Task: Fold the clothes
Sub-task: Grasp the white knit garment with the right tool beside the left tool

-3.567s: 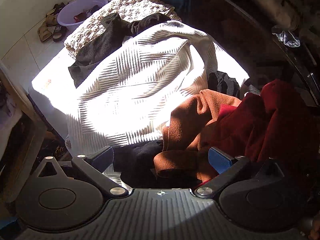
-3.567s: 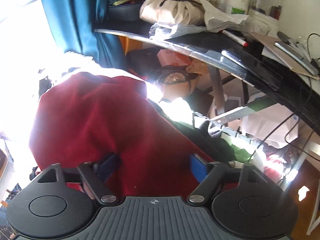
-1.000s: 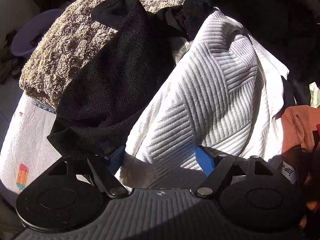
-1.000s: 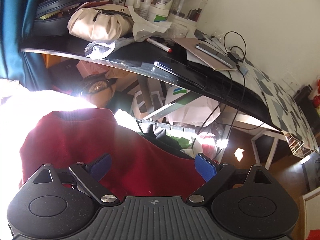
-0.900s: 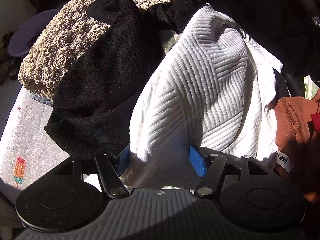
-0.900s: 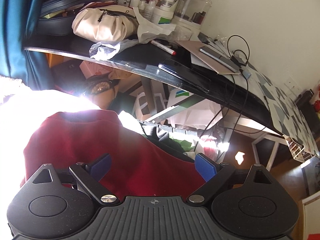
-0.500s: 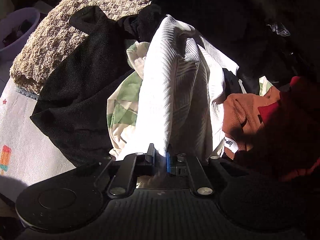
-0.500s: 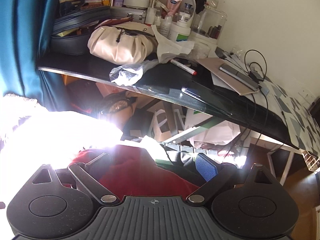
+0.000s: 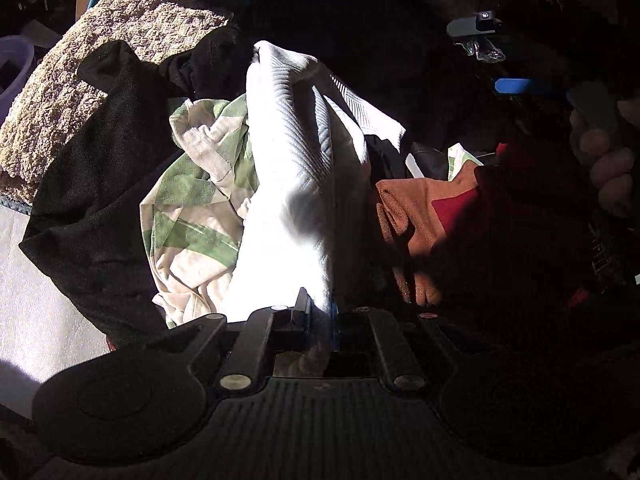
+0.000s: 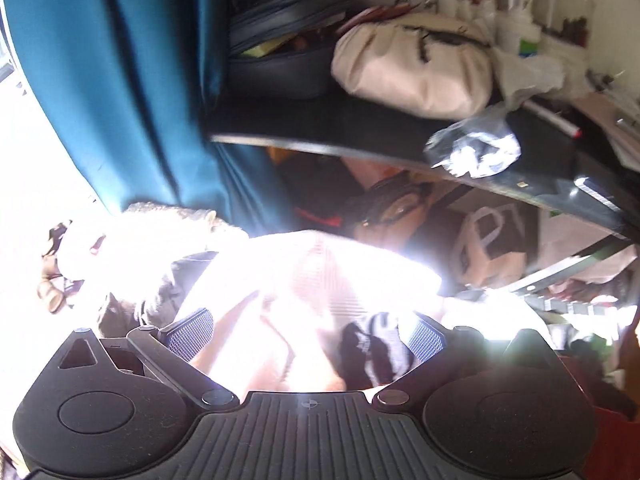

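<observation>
White ribbed fabric, a knitted top [image 9: 288, 184] with raised diagonal lines, is pinched at its edge by the left gripper [image 9: 318, 314], whose jaws have just closed tight on it. The top rises from the jaws in a bunched fold, sunlit on one side and shadowed on the other, and stays draped over the pile of clothes. Beside it lies a cream cloth with green patches [image 9: 192, 200], then a black fleece [image 9: 96, 200] and a tan waffle-textured blanket [image 9: 80, 80]. On the other side sit a rust-orange garment [image 9: 416, 216] and a dark red one [image 9: 520, 240]. No readable label shows on any of them; a few pale letters at the dark top edge of the left view are too faint to make out.

The right gripper [image 10: 306, 334] has its jaws spread wide, having just opened further, with nothing pressed between the pads; it hangs over glaring, washed-out pale fabric. Its blue pad and the person's hand [image 9: 608, 152] appear at the right edge of the left view. Behind hang a teal curtain [image 10: 120, 80] and a cluttered black desk [image 10: 360, 132] with a cream bag [image 10: 412, 72].
</observation>
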The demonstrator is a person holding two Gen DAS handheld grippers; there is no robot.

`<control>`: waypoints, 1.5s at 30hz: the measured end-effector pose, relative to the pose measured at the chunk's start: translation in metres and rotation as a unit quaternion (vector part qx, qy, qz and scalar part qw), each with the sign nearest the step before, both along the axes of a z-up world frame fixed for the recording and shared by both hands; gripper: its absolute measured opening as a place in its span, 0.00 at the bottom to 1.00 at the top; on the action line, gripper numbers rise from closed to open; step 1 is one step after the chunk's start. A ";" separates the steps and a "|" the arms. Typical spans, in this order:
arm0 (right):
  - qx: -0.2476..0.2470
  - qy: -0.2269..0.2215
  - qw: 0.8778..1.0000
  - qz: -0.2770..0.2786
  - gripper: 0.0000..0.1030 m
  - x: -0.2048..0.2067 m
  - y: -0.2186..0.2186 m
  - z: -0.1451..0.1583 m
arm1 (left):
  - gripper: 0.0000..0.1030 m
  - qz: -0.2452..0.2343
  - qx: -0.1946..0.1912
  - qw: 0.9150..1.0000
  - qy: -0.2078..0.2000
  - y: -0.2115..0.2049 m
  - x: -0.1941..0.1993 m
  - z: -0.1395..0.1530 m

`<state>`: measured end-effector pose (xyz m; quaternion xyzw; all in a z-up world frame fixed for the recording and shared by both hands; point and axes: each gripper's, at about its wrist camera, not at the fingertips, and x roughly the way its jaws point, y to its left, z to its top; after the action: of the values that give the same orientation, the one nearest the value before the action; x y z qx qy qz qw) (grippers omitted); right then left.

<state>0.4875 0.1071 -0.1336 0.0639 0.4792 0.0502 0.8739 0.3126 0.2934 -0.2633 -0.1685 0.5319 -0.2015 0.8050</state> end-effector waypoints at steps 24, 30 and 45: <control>0.212 0.157 0.960 0.097 0.15 -0.002 0.031 -0.039 | 0.75 0.002 0.070 0.997 0.043 -0.044 0.015 -0.035; 0.262 0.143 0.953 0.052 0.11 -0.007 0.008 -0.033 | 0.11 0.014 0.056 0.998 0.018 -0.030 -0.001 -0.026; 0.266 0.212 0.936 -0.089 0.99 0.010 -0.012 -0.056 | 0.09 0.083 0.057 0.991 -0.090 0.004 -0.051 0.088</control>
<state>0.4973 0.0955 -0.1901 0.3456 0.6150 0.0837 0.7038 0.2616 0.2970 -0.1750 -0.1469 0.4524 -0.1178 0.8717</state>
